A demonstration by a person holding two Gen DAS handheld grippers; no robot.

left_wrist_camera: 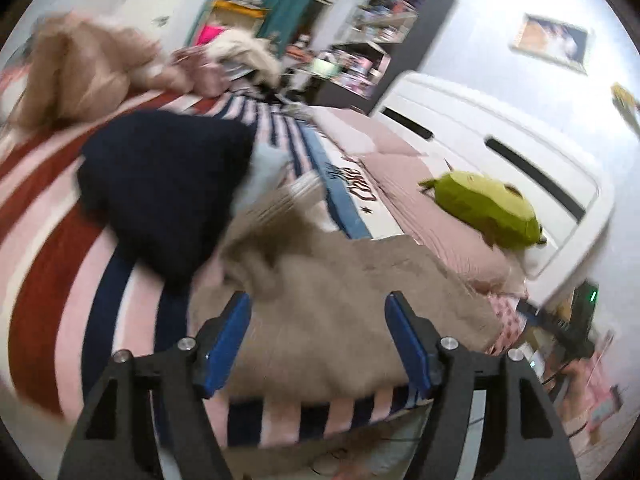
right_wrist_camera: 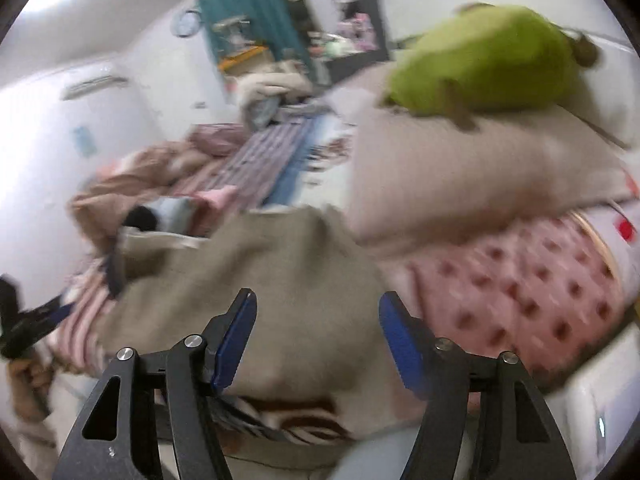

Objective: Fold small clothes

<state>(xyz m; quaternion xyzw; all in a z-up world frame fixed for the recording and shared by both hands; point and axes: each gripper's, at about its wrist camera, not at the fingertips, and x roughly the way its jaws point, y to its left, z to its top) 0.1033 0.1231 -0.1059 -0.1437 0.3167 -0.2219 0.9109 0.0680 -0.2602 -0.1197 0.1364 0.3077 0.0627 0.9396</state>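
Observation:
A taupe small garment [left_wrist_camera: 340,304] lies spread on the striped bed near its front edge; it also shows in the right wrist view [right_wrist_camera: 280,300]. My left gripper [left_wrist_camera: 318,300] is open, its blue pads hovering just above the garment's near part. My right gripper [right_wrist_camera: 316,300] is open above the same garment, nothing between its pads. The left gripper's fingers [right_wrist_camera: 44,320] show at the garment's left edge in the right wrist view. Both views are blurred by motion.
A dark navy garment [left_wrist_camera: 160,184] and a pale blue piece [left_wrist_camera: 266,168] lie beyond the taupe one. A heap of beige and pink clothes [left_wrist_camera: 100,72] sits at the far side. A green plush [left_wrist_camera: 488,208] rests on pink pillows [right_wrist_camera: 520,296] by the white headboard [left_wrist_camera: 500,140].

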